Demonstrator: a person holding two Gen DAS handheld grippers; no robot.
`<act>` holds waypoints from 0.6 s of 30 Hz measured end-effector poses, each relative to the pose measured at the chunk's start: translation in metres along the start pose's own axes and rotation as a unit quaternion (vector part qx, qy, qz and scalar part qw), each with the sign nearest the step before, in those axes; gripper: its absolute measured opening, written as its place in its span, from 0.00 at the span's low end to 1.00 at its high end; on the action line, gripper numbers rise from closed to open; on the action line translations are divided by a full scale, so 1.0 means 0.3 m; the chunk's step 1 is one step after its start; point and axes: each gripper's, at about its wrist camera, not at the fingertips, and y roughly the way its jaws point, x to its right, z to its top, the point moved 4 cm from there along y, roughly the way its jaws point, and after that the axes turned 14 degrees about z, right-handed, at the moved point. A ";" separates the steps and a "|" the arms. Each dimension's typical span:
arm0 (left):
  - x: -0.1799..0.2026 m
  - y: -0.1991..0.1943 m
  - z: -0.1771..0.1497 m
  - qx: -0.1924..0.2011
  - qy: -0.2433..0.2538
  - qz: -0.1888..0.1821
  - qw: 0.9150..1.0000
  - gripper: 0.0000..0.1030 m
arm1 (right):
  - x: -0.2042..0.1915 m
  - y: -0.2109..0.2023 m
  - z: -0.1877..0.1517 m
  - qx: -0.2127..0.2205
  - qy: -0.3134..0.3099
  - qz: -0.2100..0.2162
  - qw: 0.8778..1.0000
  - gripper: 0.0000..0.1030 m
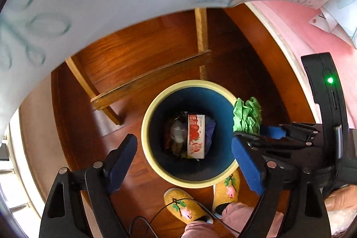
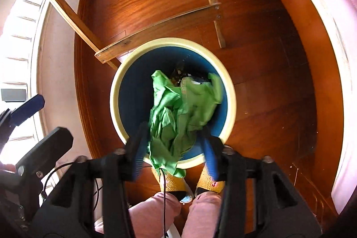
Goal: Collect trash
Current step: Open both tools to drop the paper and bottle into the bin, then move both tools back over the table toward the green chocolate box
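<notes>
Right hand-held gripper (image 2: 173, 155) over the bin (image 2: 116, 90), fingers spread and blurred either side of the crumpled green bag (image 2: 178, 117); real grip unclear. Left hand-held gripper (image 1: 185, 162) open, empty. Risk: bag sits toward the bin's near rim, could snag there or spill onto the floor (image 2: 267, 81).

The left gripper (image 1: 185, 148) hangs with its jaws spread wide and empty. The right gripper (image 2: 173, 155) points downward, fingers apart and blurred, perhaps barely touching what lies between them.
</notes>
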 end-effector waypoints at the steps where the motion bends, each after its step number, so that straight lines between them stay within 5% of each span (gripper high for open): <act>1: -0.007 -0.002 -0.005 0.003 -0.003 0.001 1.000 0.85 | -0.002 0.000 0.000 0.002 -0.001 0.002 1.000 0.57; 10: -0.099 -0.139 -0.027 0.028 -0.031 0.008 0.999 0.86 | -0.082 -0.070 0.017 0.014 -0.013 -0.002 1.000 0.63; 18: -0.154 -0.409 0.000 0.044 -0.054 0.010 0.997 0.86 | -0.216 -0.321 0.000 0.026 -0.026 -0.014 0.999 0.65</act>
